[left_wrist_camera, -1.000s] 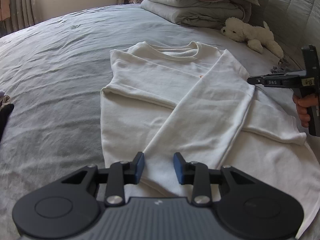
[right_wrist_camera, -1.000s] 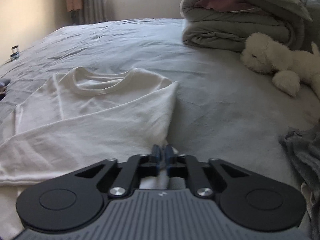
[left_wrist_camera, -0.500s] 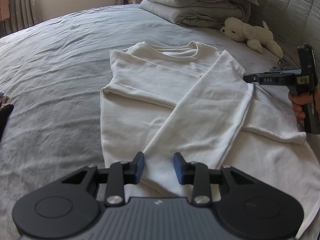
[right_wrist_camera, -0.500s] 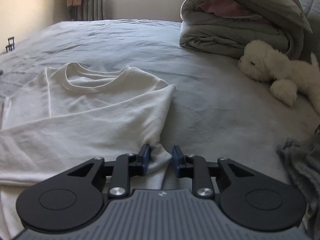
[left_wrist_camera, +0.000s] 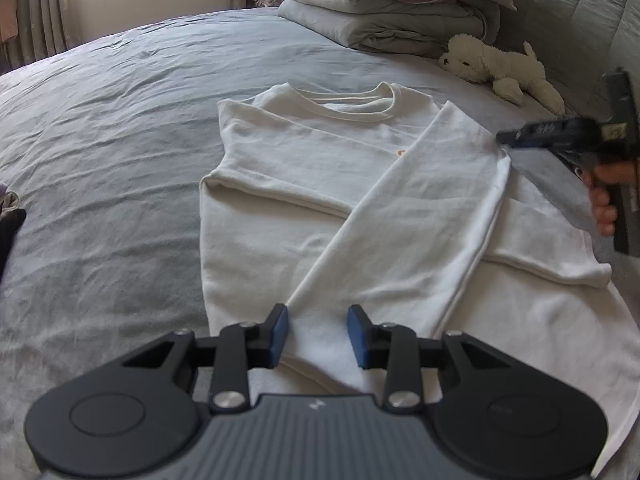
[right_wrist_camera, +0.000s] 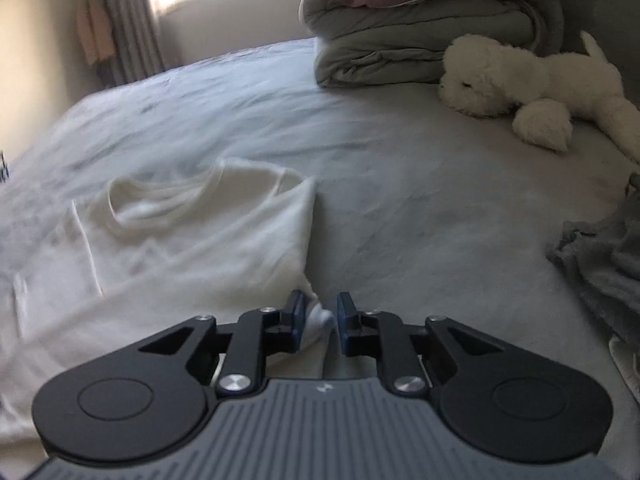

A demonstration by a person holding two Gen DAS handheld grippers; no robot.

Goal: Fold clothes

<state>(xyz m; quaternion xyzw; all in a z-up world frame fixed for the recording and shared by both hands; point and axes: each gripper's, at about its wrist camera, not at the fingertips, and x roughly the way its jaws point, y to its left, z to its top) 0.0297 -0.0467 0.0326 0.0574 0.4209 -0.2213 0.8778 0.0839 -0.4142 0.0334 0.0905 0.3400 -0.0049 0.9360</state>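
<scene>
The right gripper (right_wrist_camera: 318,318) has its jaws parted, a white fold loose between them. The left gripper (left_wrist_camera: 317,334) is released over the near cuff. The white sweatshirt (left_wrist_camera: 320,200) lies flat on the grey bed (left_wrist_camera: 112,128), both sleeves folded across its front.

We are seeing open bedsheet (left_wrist_camera: 120,128) lying left of the shirt (left_wrist_camera: 320,184), while quilts (left_wrist_camera: 384,12) and a plush dog (left_wrist_camera: 496,66) are crowding the far right.
</scene>
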